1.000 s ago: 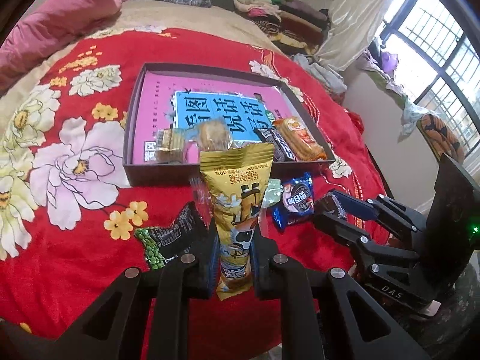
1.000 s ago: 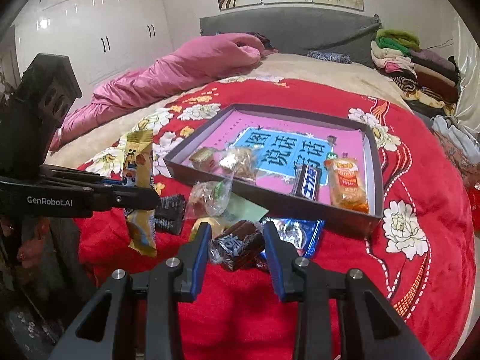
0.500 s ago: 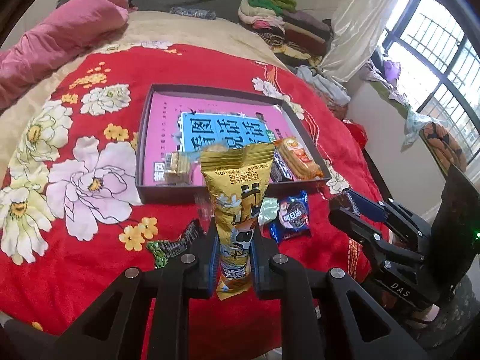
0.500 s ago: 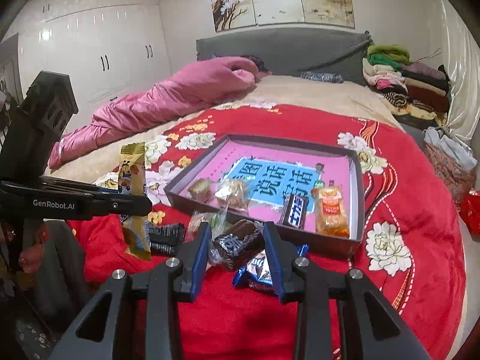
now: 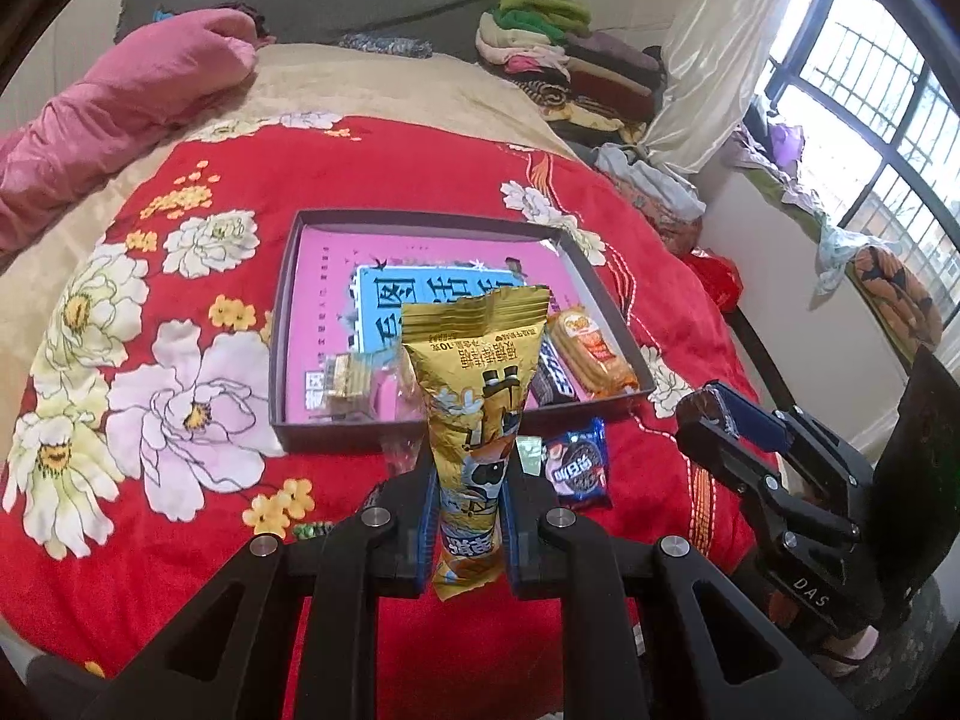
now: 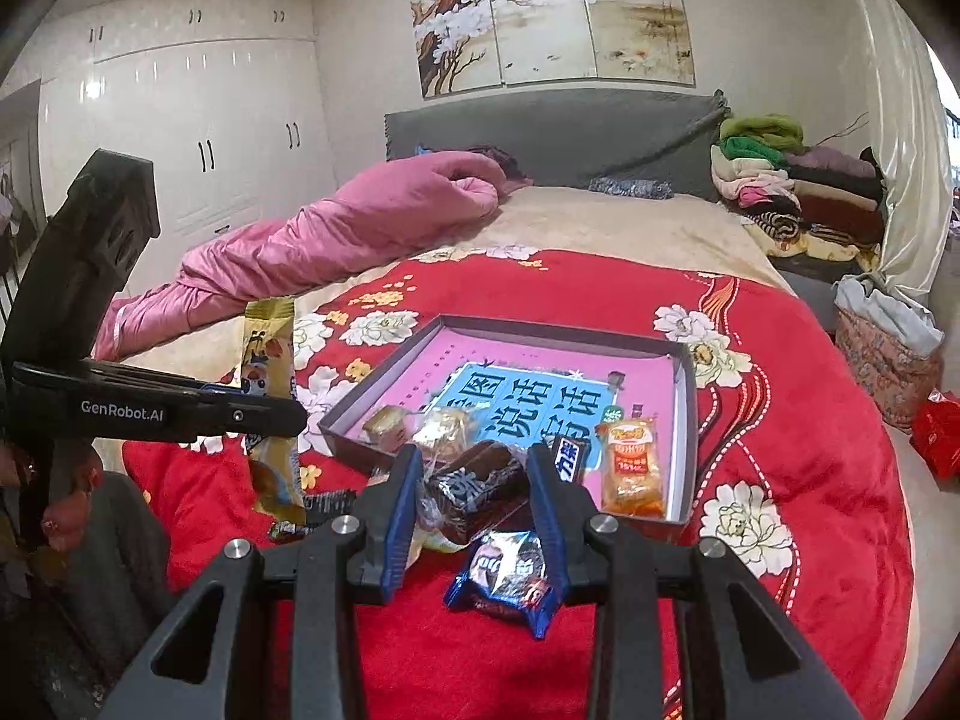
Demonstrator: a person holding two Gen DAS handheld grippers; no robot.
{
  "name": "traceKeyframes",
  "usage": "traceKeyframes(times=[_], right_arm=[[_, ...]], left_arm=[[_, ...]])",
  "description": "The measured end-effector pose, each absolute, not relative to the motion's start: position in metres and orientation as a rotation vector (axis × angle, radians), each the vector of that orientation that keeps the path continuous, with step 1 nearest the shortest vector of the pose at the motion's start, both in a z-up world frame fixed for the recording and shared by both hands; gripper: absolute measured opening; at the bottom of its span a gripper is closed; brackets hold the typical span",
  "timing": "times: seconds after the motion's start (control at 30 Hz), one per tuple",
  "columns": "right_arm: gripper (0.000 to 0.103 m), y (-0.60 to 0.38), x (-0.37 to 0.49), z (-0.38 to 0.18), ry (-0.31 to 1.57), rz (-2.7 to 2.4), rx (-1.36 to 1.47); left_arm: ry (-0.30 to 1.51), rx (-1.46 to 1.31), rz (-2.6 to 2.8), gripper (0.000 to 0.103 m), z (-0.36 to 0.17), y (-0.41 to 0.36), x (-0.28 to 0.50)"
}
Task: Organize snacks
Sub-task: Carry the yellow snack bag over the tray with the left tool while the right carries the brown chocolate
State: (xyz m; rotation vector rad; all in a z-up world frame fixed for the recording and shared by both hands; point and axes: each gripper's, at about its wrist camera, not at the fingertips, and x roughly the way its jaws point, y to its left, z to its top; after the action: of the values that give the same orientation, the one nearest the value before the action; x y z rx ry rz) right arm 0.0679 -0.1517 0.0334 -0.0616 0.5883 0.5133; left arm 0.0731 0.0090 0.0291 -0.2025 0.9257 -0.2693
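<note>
Left gripper (image 5: 469, 531) pinches the yellow packet (image 5: 477, 396) — upright, long axis vertical.

Tray far half: bare floor of the tray (image 5: 336, 276) lay open.
Tray near edge: crowded by orange packet (image 5: 591, 351) and wrapped biscuits (image 5: 348, 381).
</note>
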Motion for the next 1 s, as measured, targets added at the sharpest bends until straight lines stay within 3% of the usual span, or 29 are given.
traceKeyframes(times=[1.0], right_arm=[[0.036, -0.197, 0.106, 0.034, 0.549, 0.425, 0.042]], left_arm=[[0.917, -0.234, -0.212, 0.017, 0.037, -0.002, 0.126]])
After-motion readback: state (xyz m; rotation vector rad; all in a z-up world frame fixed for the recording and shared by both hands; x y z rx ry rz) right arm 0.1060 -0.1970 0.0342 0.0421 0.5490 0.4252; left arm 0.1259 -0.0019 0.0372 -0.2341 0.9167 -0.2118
